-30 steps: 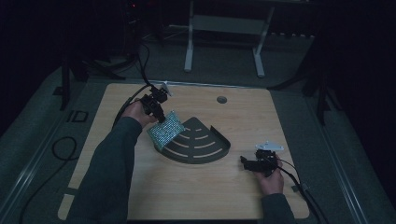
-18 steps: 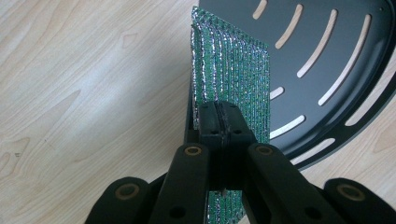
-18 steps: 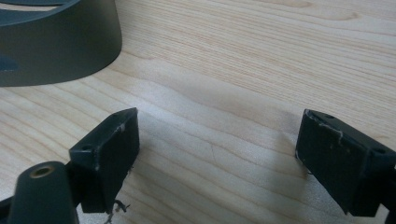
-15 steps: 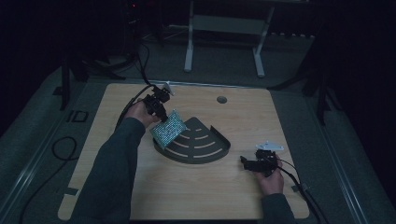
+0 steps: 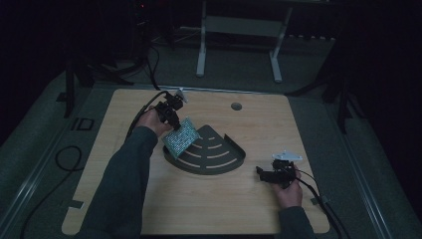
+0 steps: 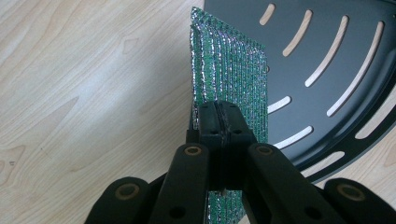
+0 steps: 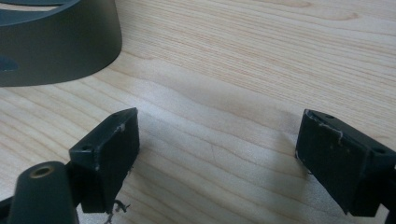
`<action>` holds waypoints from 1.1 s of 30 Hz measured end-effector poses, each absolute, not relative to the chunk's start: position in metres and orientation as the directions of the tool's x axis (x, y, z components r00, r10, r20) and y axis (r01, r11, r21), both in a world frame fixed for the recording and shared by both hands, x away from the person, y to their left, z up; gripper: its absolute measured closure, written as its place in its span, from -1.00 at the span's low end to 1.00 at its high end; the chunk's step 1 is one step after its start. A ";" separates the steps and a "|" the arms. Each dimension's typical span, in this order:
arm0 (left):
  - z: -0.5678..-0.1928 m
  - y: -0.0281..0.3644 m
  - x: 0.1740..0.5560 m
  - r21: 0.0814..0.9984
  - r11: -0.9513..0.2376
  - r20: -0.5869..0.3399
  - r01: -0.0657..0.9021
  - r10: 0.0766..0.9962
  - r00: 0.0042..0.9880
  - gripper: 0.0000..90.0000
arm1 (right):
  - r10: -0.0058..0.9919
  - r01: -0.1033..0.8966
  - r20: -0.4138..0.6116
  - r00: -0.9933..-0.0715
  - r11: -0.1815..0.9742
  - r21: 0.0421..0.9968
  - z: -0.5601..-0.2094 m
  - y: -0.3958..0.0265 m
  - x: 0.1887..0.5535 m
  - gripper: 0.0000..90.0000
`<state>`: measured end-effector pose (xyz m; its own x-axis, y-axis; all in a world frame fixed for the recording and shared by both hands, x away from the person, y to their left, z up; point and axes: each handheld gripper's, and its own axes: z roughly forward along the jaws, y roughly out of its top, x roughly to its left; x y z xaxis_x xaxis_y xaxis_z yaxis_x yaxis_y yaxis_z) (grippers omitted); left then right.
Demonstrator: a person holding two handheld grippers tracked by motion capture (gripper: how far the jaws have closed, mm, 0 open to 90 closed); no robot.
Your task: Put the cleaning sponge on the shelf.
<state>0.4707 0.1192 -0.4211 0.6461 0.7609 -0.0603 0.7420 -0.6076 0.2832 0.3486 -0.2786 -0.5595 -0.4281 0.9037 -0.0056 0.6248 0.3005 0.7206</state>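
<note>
We hold the green mesh sheet (image 6: 231, 79) at the tray's (image 5: 219, 169) left edge.
Left gripper (image 6: 219, 123) fingers clamp it edge-up; right gripper (image 7: 215, 158) fingers gape wide, lower right, well apart.

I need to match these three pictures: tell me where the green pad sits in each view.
High view: the green pad is left of centre, tilted over the rack's left edge, held by the left hand-held gripper.
Left gripper view: centre, edge-on, clamped between the jaws.
Right gripper view: not in it.
Shared landmark: the dark slotted rack, whose wall is at top left.
</note>
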 end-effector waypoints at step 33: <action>-0.444 0.103 0.471 0.233 -0.658 -0.019 0.716 0.733 0.680 1.00 | 0.903 0.625 -0.005 -0.429 0.301 0.721 -0.559 -0.279 0.349 -0.71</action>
<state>0.4714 0.1034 -0.4438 0.6802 0.7327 -0.0194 0.7158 -0.6584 0.2325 0.3487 -0.2786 -0.5595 -0.4289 0.9033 -0.0054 0.6247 0.3009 0.7206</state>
